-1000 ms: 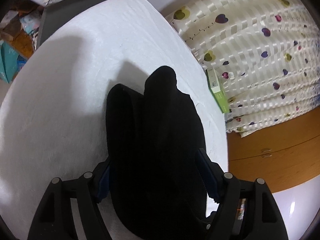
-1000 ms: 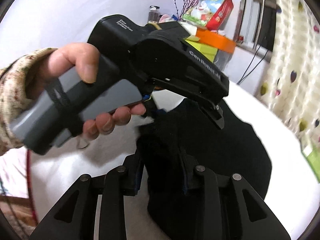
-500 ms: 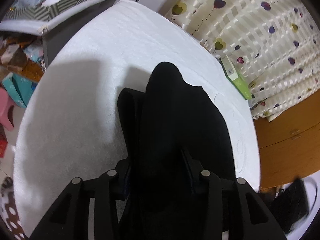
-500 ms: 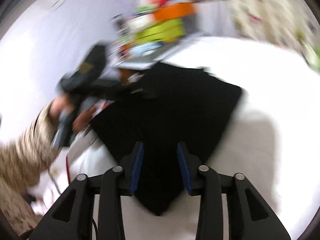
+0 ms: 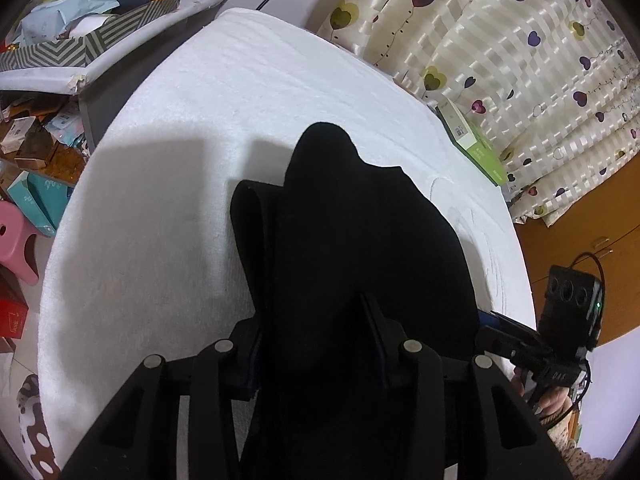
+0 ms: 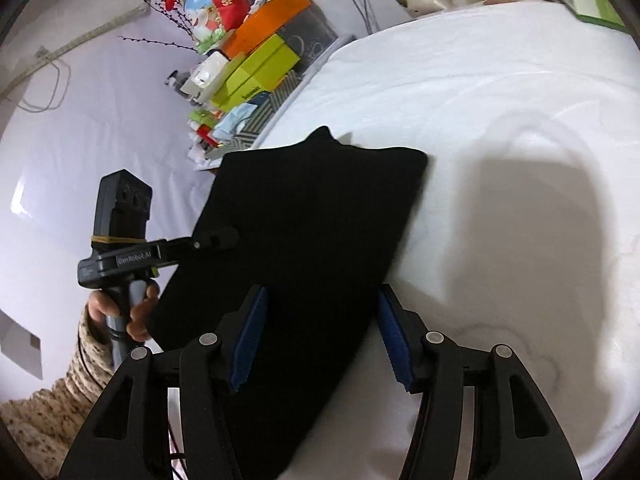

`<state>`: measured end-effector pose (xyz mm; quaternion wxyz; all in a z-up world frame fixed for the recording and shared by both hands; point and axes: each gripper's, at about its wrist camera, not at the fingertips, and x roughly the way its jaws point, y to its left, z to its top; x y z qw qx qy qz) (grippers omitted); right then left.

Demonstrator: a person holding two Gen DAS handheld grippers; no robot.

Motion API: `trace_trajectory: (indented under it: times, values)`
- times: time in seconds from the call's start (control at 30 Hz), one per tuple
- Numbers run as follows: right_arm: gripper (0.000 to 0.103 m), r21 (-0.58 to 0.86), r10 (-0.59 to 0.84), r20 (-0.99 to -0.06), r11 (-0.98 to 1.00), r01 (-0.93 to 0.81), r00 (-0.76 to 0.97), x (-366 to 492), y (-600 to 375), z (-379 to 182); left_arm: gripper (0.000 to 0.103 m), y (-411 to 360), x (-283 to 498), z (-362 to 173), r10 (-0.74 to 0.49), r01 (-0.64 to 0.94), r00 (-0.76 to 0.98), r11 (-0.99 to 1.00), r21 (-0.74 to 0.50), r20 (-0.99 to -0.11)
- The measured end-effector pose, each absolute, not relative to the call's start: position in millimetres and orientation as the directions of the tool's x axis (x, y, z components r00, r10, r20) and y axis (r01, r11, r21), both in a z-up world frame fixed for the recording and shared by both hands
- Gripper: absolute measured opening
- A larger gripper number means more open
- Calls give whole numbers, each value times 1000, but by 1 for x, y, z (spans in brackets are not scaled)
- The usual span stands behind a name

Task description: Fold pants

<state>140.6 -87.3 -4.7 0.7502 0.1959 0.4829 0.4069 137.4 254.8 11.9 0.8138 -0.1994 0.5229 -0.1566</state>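
A big white bed (image 5: 168, 240) fills the middle. A curtain (image 5: 520, 60) with hearts hangs upper right. A brown wooden cupboard (image 5: 572, 252) stands right. Colorful boxes (image 6: 256, 68) sit upper left.

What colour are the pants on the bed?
Plain black pants, best seen in the right wrist view.

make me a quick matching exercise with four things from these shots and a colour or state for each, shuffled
Things:
1. pants
2. left hand-held gripper
3. right hand-held gripper
4. stool

Colour or state:
A. open, blue pads apart
B. pink
C. black, lying on the white bedding
D. shut on the fabric

Pairs: 1-C, 2-D, 3-A, 4-B
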Motion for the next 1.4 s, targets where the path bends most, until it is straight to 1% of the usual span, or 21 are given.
trace_trajectory:
  times: [0.1, 0.2, 0.37, 0.47, 0.57, 0.73, 0.77, 0.83, 0.87, 0.93, 1.0, 1.1, 1.23, 1.4]
  values:
    - [58, 708, 821, -541, 562, -427, 184, 144, -82, -7, 44, 254, 137, 12, -462, 52, 403, 874, -484, -790]
    - [58, 700, 822, -537, 560, -443, 191, 141, -76, -6, 44, 253, 137, 12, -461, 64, 407, 876, -478, -789]
    - [58, 644, 778, -580, 619, -450, 240, 133, -70, -2, 45, 249, 136, 14, -442, 78, 413, 888, -453, -796]
    - [54, 536, 701, -649, 697, -476, 296, 127, -55, 5, 45, 243, 134, 16, -414, 81, 421, 903, -421, -807]
    - [48, 439, 640, -680, 746, -501, 357, 119, -46, 7, 45, 236, 132, 19, -363, 90, 436, 928, -361, -823]
    - [26, 393, 616, -676, 765, -509, 404, 115, -45, 14, 44, 224, 128, 25, -281, 92, 460, 959, -269, -842]
    - [24, 379, 611, -672, 769, -514, 419, 113, -44, 17, 43, 221, 127, 27, -261, 94, 467, 965, -246, -845]
    - [21, 337, 601, -655, 775, -534, 459, 105, -43, 25, 37, 213, 124, 32, -220, 106, 484, 975, -193, -847]
    - [20, 328, 602, -645, 775, -541, 471, 102, -43, 28, 35, 209, 122, 34, -203, 112, 494, 979, -170, -846]
    - [20, 320, 608, -629, 771, -551, 485, 98, -44, 35, 26, 200, 117, 43, -174, 133, 520, 984, -122, -836]
    - [19, 309, 612, -620, 765, -564, 491, 94, -47, 41, 24, 194, 114, 50, -171, 142, 537, 984, -111, -826]
    - [19, 296, 609, -607, 769, -567, 510, 90, -53, 50, 23, 186, 112, 60, -179, 150, 544, 982, -115, -819]
    - [19, 293, 598, -592, 784, -547, 540, 90, -71, 59, 23, 176, 110, 68, -220, 162, 537, 974, -156, -815]
    - [19, 250, 556, -596, 814, -524, 580, 90, -95, 72, 23, 150, 113, 77, -255, 193, 539, 965, -178, -803]
